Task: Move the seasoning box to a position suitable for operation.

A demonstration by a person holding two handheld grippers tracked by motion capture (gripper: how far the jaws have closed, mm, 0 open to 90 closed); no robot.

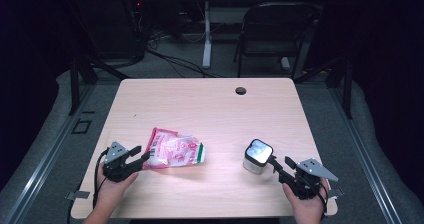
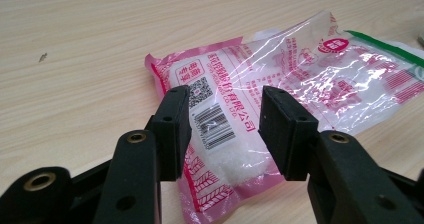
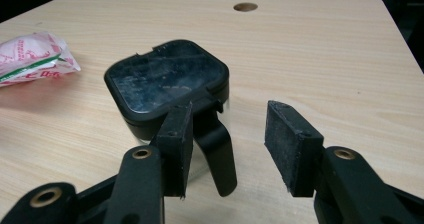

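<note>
A clear plastic bag (image 1: 173,149) with pink print, white grains and a green end lies flat on the wooden table (image 1: 210,109), left of centre. My left gripper (image 1: 141,154) is at its near left end, open. In the left gripper view the bag (image 2: 300,69) shows its barcode end between and beneath the jaws of the left gripper (image 2: 225,99), with no pad pressing on it. A small clear container with a black square lid (image 1: 258,155) stands at the right. My right gripper (image 1: 281,162) is open just beside it. The lid (image 3: 167,76) has a black handle (image 3: 217,144) that hangs between the jaws of the right gripper (image 3: 230,109).
A round cable hole (image 1: 240,90) sits near the table's far edge. Beyond the table stand a dark folding chair (image 1: 275,29) and a white desk leg (image 1: 206,34) with cables on the floor. Bare wood lies between the bag and the container.
</note>
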